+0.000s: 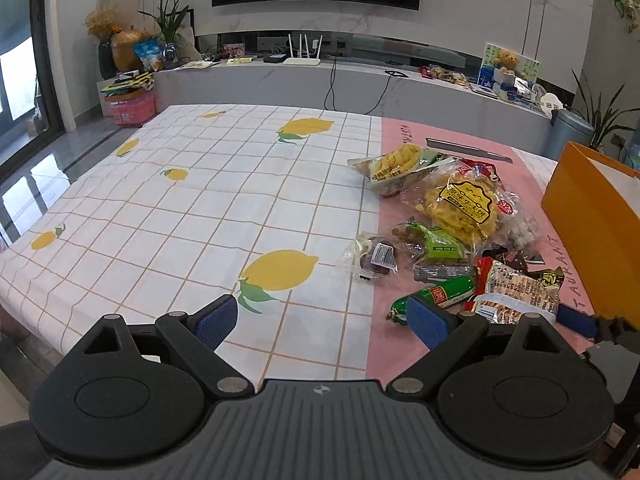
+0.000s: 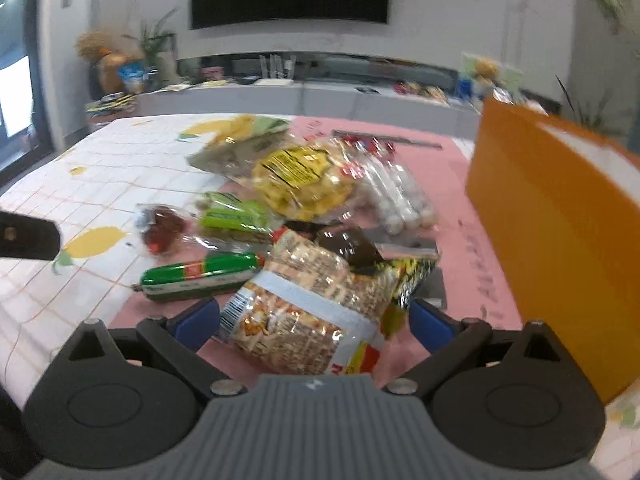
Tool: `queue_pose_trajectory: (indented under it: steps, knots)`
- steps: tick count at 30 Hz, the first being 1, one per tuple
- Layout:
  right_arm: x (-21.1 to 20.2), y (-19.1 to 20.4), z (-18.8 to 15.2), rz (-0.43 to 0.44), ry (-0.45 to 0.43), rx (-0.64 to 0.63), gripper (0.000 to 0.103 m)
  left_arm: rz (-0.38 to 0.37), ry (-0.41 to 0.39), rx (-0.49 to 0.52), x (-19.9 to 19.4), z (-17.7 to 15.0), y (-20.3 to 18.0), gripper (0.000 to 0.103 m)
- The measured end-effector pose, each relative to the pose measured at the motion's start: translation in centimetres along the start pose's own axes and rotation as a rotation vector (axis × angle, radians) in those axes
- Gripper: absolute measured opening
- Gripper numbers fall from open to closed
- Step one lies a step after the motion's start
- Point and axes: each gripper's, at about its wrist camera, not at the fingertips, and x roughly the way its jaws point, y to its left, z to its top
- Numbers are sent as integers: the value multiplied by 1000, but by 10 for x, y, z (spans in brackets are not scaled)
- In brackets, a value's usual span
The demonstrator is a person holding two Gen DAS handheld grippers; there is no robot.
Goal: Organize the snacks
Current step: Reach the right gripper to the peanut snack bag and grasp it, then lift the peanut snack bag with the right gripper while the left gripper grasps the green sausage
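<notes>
Counter [image 1: 192,208], under a lemon-print cloth with a pink strip, fills mid-frame in both views. Orange box [image 2: 552,216], right edge of the right wrist view: its opening faces away, so I cannot tell its contents. Snacks lie loose on the pink strip, right of centre in the left wrist view. My right gripper [image 2: 316,320], bottom centre, straddles a crinkled snack packet [image 2: 304,312], jaws spread, pads not pressing. Green sausage [image 2: 200,276] lies just left. My left gripper [image 1: 322,320] is released, nothing between its jaws.
</notes>
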Motion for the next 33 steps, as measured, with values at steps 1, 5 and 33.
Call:
queue_pose_trajectory:
  steps: [1,5,33]
  knots:
    - [1,0,-1,-2,-6,13,87,-1,-1,1,0,0,0,103]
    - [-2,2,-1,-10,-38,3,68,2,-8,8,1,0,-1,103]
    - [-100,-70,47,-17,-215,183,53,-307,-11,623,38,-4,-100,63]
